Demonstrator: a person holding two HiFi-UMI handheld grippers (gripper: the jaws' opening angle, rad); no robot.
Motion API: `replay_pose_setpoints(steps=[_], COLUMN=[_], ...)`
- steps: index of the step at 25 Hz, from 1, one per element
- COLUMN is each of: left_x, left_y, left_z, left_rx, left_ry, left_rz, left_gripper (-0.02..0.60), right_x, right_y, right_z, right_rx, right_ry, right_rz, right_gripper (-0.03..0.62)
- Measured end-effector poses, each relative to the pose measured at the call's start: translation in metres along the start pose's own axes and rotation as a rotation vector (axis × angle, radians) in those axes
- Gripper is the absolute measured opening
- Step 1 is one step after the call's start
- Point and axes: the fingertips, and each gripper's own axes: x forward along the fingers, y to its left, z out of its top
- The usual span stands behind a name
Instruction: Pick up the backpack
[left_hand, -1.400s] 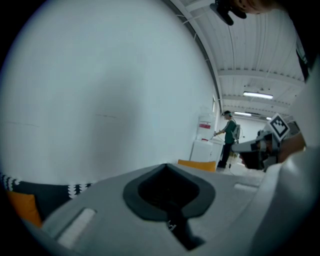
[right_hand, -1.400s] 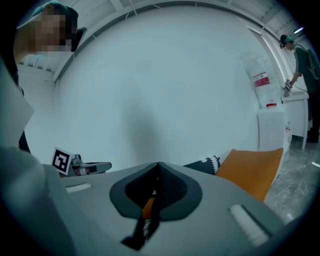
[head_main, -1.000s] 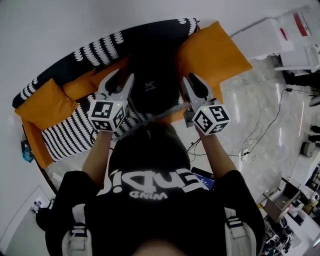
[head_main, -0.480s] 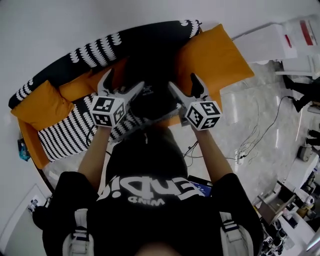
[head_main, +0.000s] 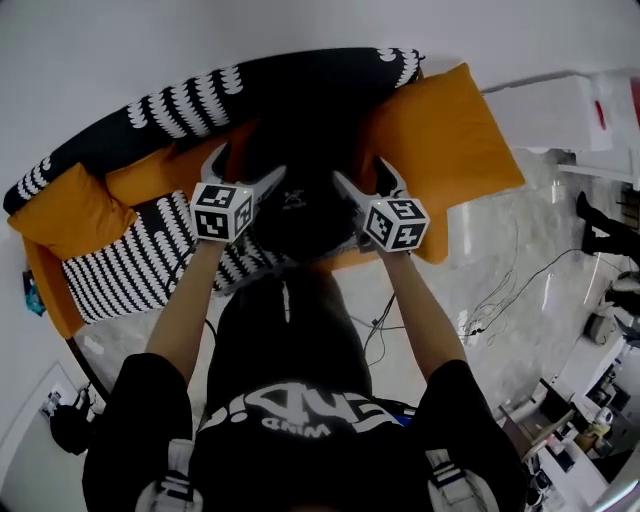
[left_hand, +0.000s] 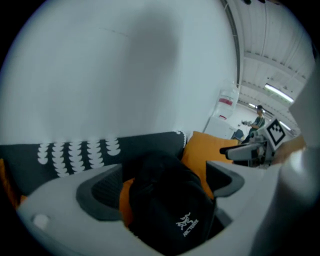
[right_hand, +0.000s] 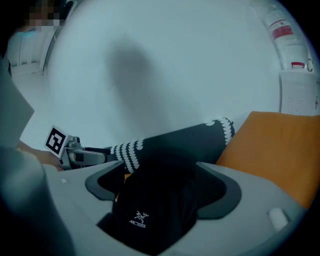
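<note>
1. While the person leans over the sofa (head_main: 50, 295), both tongs reach out above its seat, 1 pair in each hand.
2. The black backpack (head_main: 300, 195) sits on the orange seat in front of the black backrest (head_main: 180, 100) with its white scallop pattern. Its small white logo faces the person.
3. The left tongs (head_main: 248, 170) are released, jaws spread wide at the backpack's left side. In the left gripper view the backpack fills the gap between them.
4. The right tongs (head_main: 362, 178) are also released and spread wide at the backpack's right side, with the backpack between their jaws.
5. The pads may brush the fabric, but contact is hard to make out. Neither pair clamps it.
6. A large orange cushion (head_main: 445, 150) lies just right of the backpack, and a striped cover (head_main: 120, 275) lies to its left.
</note>
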Motion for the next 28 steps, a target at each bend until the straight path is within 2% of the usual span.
replay_pose_setpoints(steps=[6,12,16,19,22,23,25,26,28], left_x=[0.068,0.120,0.157,0.167,0.168,0.168,0.168,0.167,0.163], left_y=[0.033,0.080,0.094,0.097,0.100,0.101,0.098,0.095,0.086], left_z=[-0.049,-0.106,-0.130,-0.147,-0.162,-0.165,-0.163,-0.158,-0.148], left_rx=[-0.040,-0.093,-0.139,-0.161,-0.161,-0.161,-0.166,-0.170,-0.179], left_ry=[0.041,0.073,0.115,0.150,0.173,0.176,0.172,0.165,0.152], left_rz=[0.017,0.084,0.092,0.085,0.078,0.079,0.078,0.075,0.064], left_gripper=[0.517,0.511,0.505,0.484,0.454,0.424,0.335,0.262,0.199], right_x=[0.071,0.138,0.169,0.179,0.185,0.186,0.185,0.182,0.173], right_y=[-0.053,-0.092,-0.130,-0.136,-0.124,-0.120,-0.115,-0.113,-0.106], right_z=[-0.037,-0.089,-0.106,-0.114,-0.122,-0.125,-0.125,-0.123,-0.114], right_rx=[-0.007,-0.037,-0.017,0.001,0.006,0.012,0.022,0.028,0.048], right_ry=[0.090,0.176,0.209,0.220,0.226,0.229,0.231,0.229,0.219], right_rz=[-0.001,0.009,0.010,0.028,0.068,0.086,0.115,0.128,0.157], right_gripper=[0.423,0.423,0.420,0.407,0.316,0.281,0.213,0.183,0.115])
